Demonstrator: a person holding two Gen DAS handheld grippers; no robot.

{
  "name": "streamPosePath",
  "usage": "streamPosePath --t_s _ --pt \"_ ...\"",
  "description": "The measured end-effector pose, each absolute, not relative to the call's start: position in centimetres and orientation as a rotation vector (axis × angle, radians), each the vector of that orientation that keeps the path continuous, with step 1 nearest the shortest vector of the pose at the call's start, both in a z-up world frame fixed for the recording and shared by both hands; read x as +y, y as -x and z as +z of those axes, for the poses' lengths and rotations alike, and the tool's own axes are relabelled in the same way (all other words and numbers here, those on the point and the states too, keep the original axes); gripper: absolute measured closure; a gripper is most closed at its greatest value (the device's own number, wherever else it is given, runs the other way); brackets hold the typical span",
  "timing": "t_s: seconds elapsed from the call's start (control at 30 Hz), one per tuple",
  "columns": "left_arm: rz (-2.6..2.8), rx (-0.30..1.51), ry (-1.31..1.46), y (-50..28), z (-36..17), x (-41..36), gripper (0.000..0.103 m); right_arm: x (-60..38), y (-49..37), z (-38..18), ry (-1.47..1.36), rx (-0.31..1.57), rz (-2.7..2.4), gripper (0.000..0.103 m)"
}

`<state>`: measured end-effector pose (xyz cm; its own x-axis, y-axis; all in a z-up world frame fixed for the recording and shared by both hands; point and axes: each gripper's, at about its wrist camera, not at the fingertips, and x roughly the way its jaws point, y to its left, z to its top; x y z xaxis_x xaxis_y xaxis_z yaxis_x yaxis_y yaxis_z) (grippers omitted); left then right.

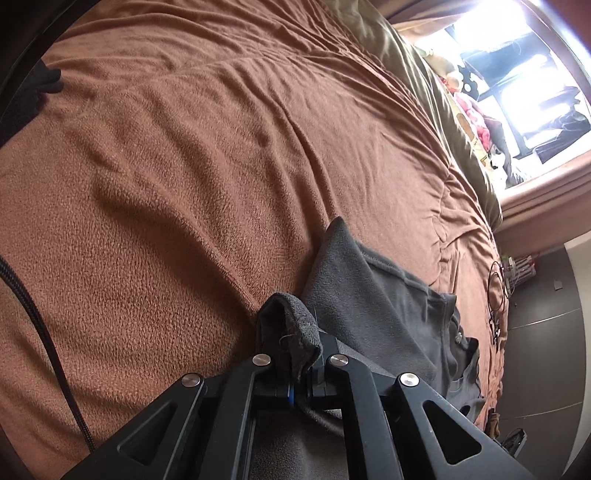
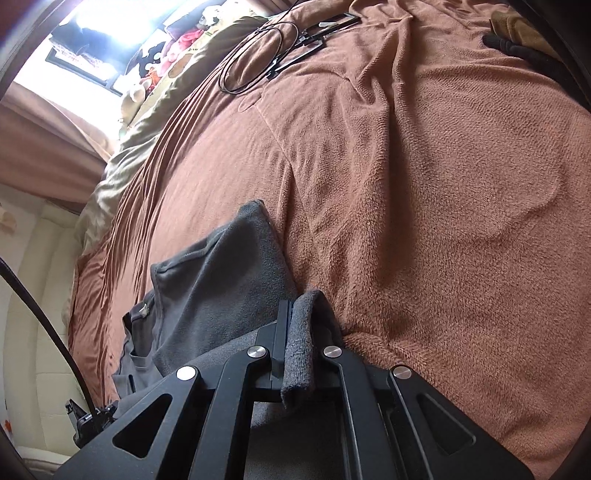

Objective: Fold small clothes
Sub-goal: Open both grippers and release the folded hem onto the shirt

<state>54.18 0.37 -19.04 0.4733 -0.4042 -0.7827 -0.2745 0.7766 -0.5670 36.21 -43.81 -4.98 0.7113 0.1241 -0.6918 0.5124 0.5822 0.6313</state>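
I have the left gripper (image 1: 295, 354) and right gripper (image 2: 299, 343) each pinching an edge of the grey garment (image 1: 369, 295) (both low over the bed (image 1: 184, 166)), so it lays flat for folding.

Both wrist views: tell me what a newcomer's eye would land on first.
The grey garment stands out first, lying on the brown blanket that fills both views. The left gripper and right gripper are each shut on a bunched edge of it at the bottom centre of their views. Next comes the glaring window at the far end of the bed, and a coiled black cable on the blanket near it.
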Motion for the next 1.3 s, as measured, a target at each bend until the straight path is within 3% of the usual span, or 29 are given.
streamPosePath --t_s 0.03,0.1,0.13,0.17,0.23,0.3,0.37,0.63,0.77,1.3 --pt "-0.094 1.1 0.723 -54.0 -18.9 0.5 0.099 -43.9 -36.2 -4.6 -0.94 0.774 -0.242 0.102" --pt "-0.103 1.101 0.723 -53.7 -18.1 0.8 0.088 -44.2 -36.0 -3.9 -0.917 0.783 -0.232 0.093" --pt "-0.098 1.098 0.708 -53.5 -17.5 0.9 0.084 -44.1 -35.7 -3.5 -0.902 0.783 -0.23 0.083" --pt "-0.091 1.092 0.688 -53.2 -17.0 1.1 0.075 -44.1 -35.4 -3.0 -0.882 0.782 -0.232 0.067" --pt "-0.085 1.077 0.641 -52.6 -15.8 1.3 0.058 -43.8 -34.7 -2.3 -0.837 0.771 -0.241 0.046" --pt "-0.096 1.072 0.581 -52.1 -14.9 1.3 0.046 -43.2 -34.0 -1.6 -0.782 0.777 -0.232 0.046" --pt "-0.106 1.082 0.514 -51.6 -14.4 1.0 0.044 -42.3 -33.6 -1.2 -0.718 0.802 -0.227 0.046" --pt "-0.165 1.139 0.248 -49.7 -13.9 -0.7 0.043 -39.3 -33.6 0.3 -0.516 0.915 -0.234 0.045" --pt "-0.185 1.167 0.166 -48.8 -14.3 -1.2 0.043 -38.2 -33.4 0.4 -0.439 0.95 -0.246 0.035" --pt "-0.079 1.262 0.031 -48.7 -17.8 -0.6 0.043 -37.0 -34.3 -2.6 -0.315 1.055 -0.306 0.035"
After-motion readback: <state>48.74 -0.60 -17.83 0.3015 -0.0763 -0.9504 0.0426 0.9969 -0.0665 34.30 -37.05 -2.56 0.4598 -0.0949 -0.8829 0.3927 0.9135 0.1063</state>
